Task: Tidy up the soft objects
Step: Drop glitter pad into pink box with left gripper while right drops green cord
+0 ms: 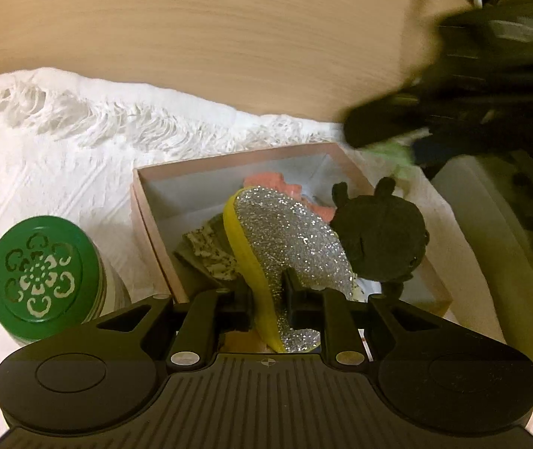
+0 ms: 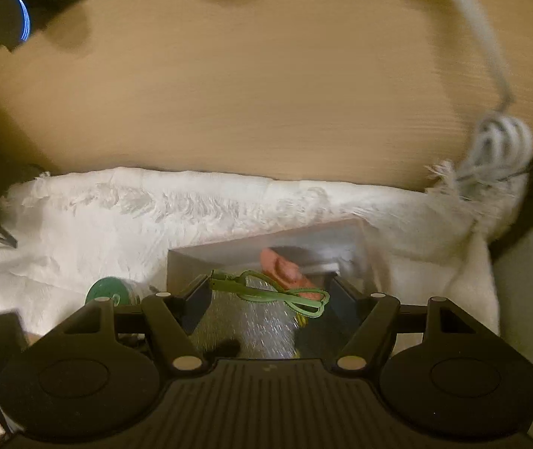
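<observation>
In the left wrist view my left gripper (image 1: pixel 270 299) is shut on a yellow sponge with a silver glitter face (image 1: pixel 288 235), held over an open pink box (image 1: pixel 154 224). The box holds a dark plush toy (image 1: pixel 382 232), a pink cloth (image 1: pixel 277 183) and a speckled cloth (image 1: pixel 210 250). The right gripper shows blurred at upper right (image 1: pixel 453 112). In the right wrist view my right gripper (image 2: pixel 270 292) is open above the box (image 2: pixel 229 250). A green looped cord (image 2: pixel 285 295) lies across the gap between its fingers. The glitter sponge (image 2: pixel 259 325) and pink cloth (image 2: pixel 285 269) show below.
A jar with a green patterned lid (image 1: pixel 38 277) stands left of the box, and it also shows in the right wrist view (image 2: pixel 109 290). A white fringed cloth (image 1: pixel 60 149) covers the wooden table (image 1: pixel 191 37). A coiled white cable (image 2: pixel 498 146) lies at the right.
</observation>
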Tool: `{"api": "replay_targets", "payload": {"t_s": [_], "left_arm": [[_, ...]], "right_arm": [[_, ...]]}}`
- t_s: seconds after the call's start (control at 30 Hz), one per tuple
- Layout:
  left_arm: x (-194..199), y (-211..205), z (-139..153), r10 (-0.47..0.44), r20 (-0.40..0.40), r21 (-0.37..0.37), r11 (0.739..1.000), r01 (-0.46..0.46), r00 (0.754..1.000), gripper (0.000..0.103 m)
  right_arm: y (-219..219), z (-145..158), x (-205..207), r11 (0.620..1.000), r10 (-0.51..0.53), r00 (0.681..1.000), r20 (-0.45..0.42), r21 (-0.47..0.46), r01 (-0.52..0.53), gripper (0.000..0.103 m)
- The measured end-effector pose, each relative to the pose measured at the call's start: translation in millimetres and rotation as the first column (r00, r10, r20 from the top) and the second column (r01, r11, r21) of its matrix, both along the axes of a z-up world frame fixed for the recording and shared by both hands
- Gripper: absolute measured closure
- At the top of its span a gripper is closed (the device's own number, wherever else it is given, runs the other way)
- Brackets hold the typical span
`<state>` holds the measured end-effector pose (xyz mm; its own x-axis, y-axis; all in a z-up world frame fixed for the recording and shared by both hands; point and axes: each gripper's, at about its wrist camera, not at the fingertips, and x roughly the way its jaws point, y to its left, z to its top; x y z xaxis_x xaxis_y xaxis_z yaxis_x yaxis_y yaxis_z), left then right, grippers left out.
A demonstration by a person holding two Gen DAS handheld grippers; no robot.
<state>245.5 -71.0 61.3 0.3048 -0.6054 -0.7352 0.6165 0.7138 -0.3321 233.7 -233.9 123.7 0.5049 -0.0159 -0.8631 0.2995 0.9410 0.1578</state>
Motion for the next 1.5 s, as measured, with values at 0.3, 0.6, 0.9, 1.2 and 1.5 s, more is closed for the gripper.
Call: {"api": "replay_targets", "payload": {"t_s": [0.3, 0.6, 0.9, 1.2, 1.5], "left_arm": [[-9, 4, -4, -0.046, 0.073, -0.022, 0.999, 0.048, 0.996, 0.077], [-32, 40, 21, 0.071, 0.085, -0.094, 0.994, -0.063, 0.994, 0.075], [-61, 28, 20, 0.167, 0.0, -0.175, 0.971, -0.165, 0.986, 0.078], [-64, -19, 88, 0.122, 0.401, 0.002, 0.991, -0.135, 0.908, 0.084], [-5, -45, 30, 0.034, 0.005, -0.154, 0.988, -0.033, 0.999, 0.084]], "right_arm": [[3, -31, 31, 0.999, -0.05, 0.998, -0.035, -0.012, 0.049, 0.028], [6, 10, -47, 0.992, -0.073, 0.979, 0.193, -0.089, 0.091, 0.021], [9, 0, -140, 0.997, 0.022, 0.951, 0.309, -0.079, 0.003, 0.019], [27, -24, -191, 0.984, 0.128, 0.95, 0.285, -0.154, -0.086, 0.02], [31, -46, -204, 0.964, 0.142, 0.967, 0.214, -0.253, -0.085, 0.02]]}}
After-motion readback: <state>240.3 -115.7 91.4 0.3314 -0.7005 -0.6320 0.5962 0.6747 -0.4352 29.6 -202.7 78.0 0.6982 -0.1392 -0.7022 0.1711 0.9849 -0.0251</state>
